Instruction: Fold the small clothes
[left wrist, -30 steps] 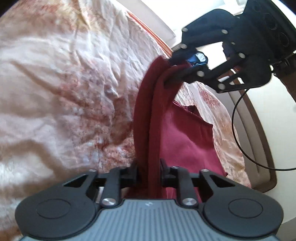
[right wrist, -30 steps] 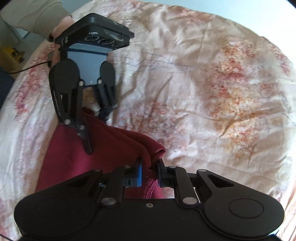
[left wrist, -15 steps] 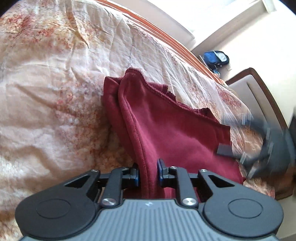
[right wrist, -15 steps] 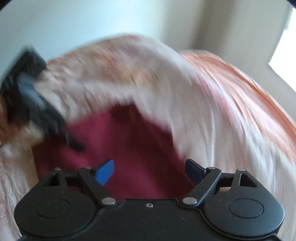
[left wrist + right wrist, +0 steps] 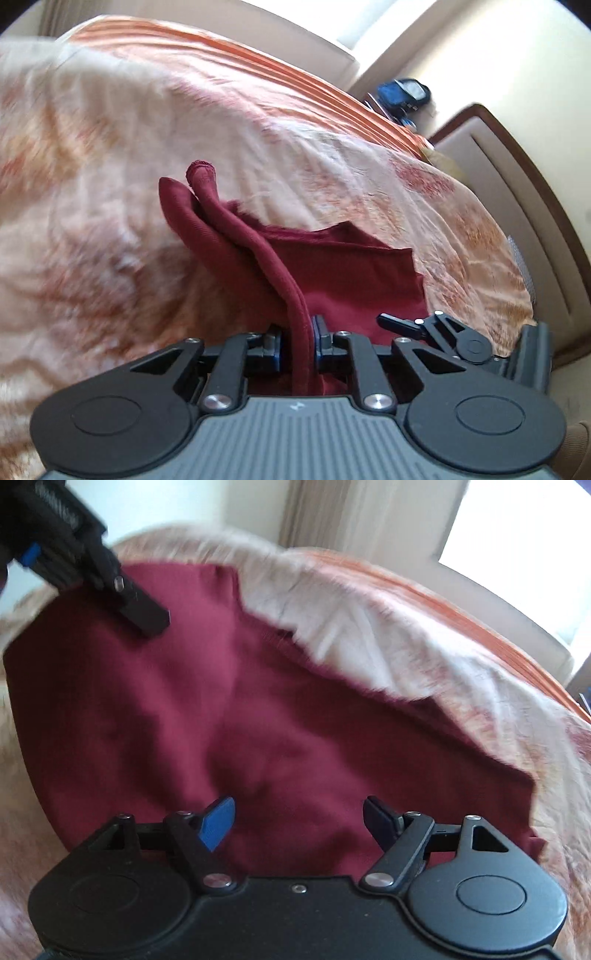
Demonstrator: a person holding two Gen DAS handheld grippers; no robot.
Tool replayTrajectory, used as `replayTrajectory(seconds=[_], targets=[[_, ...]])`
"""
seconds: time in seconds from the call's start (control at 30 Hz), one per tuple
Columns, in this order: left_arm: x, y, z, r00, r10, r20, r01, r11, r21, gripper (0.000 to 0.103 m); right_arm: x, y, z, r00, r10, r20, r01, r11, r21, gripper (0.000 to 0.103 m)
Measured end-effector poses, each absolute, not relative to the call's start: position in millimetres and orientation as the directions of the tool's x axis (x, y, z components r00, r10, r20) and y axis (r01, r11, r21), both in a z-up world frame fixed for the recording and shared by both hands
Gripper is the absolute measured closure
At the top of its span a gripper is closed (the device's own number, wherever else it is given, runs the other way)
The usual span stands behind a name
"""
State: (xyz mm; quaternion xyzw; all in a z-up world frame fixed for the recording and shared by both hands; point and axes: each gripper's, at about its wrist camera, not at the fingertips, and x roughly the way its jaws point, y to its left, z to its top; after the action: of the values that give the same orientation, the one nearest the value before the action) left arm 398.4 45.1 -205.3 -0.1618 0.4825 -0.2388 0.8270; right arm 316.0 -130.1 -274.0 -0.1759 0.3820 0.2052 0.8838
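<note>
Left wrist view: the left gripper is clamping a rolled hem of the maroon garment at the lower centre of the frame, both pads pressed against the cloth. The pinched edge is rising as a ridge toward the centre left, ending in a loose upstanding corner, while the rest of the garment is lying flat on the patterned bedspread toward the centre right. The grip is judged to be serving as an anchor, keeping one edge lifted so a fold can be carried over. At the lower right, part of the right gripper is showing, fingers apart.

Right wrist view: the right gripper is hovering at the lower centre with its jaws spread wide, the blue pad and its partner holding nothing. The garment is filling the middle of the frame beneath it, spread over the bedspread. The left gripper is reaching in from the upper left. The released claw is judged to be positioned for a fresh grasp on the flat cloth. Motion blur is obscuring fine detail along the garment's edges.
</note>
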Motion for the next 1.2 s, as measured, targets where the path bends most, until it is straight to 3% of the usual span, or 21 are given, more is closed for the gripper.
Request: replayTrajectory(seconds=[0.13,0.33,0.5,0.8,1.2], targets=[[407.5,19.7,-192.5,0.394,-0.529,-0.752,0.247,0.848,-0.468,0.087,288.2,-158.3,-241.0,0.685,0.307,-0.661,-0.452,0.891,-0.055,0.014],[419.0,7.8,-188.8,0.355,-0.488,-0.797,0.175,0.872,-0.456,0.087,239.4,-115.6,-233.0,0.723,0.4,-0.564,-0.496,0.868,-0.019,0.012],[421.8,-4.4,-182.7,0.324,-0.47,-0.821,0.193,0.883,-0.429,0.087,220.5,-82.4,-252.0,0.704,0.416,-0.576,-0.538,0.842,-0.049,0.014],[421.1,-74.0,-174.4,0.29,-0.503,-0.814,0.285,0.857,-0.428,0.087,216.1,-190.8,-243.9,0.724,0.406,-0.559,-0.339,0.914,0.224,0.012],[403.6,-190.9,-195.1,0.333,-0.461,-0.822,0.345,0.871,-0.349,0.087,174.0,-329.0,-254.1,0.746,0.225,-0.627,-0.125,0.972,0.2,0.011]])
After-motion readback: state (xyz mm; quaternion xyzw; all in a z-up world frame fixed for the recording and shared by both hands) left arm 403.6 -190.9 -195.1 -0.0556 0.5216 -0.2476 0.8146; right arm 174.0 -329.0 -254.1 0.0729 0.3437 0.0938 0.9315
